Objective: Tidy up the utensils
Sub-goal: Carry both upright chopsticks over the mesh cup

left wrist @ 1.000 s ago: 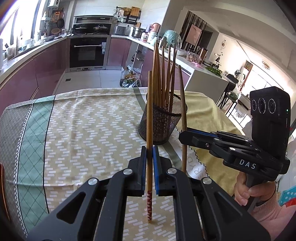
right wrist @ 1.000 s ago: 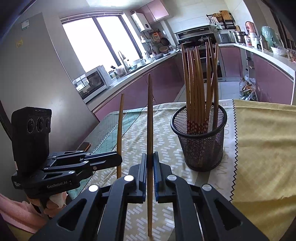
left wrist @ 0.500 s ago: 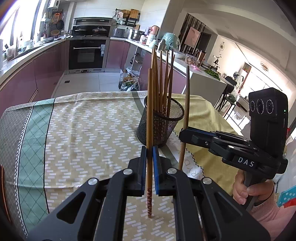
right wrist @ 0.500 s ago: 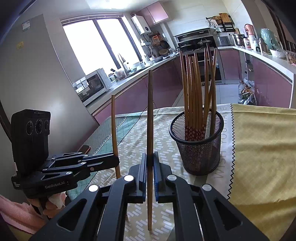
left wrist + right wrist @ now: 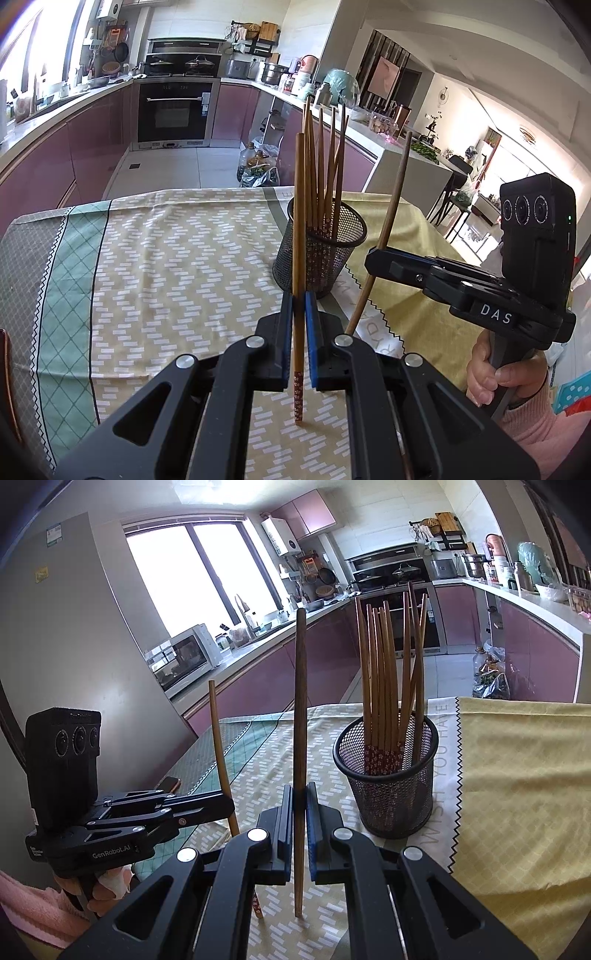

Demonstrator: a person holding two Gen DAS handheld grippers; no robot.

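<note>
Between the blue-padded fingers of the left gripper (image 5: 299,339) stands a light wooden chopstick with a red flowered end (image 5: 298,266), clamped upright, its patterned end below the fingers near the patterned tablecloth (image 5: 166,258) on the table. The right gripper (image 5: 299,823) has its fingers closed on a plain darker wooden chopstick (image 5: 300,716), also upright. Beyond both pairs of fingers, a black wire-mesh cup (image 5: 388,786) holds more chopsticks upright, to the right of the right gripper's fingers.
</note>
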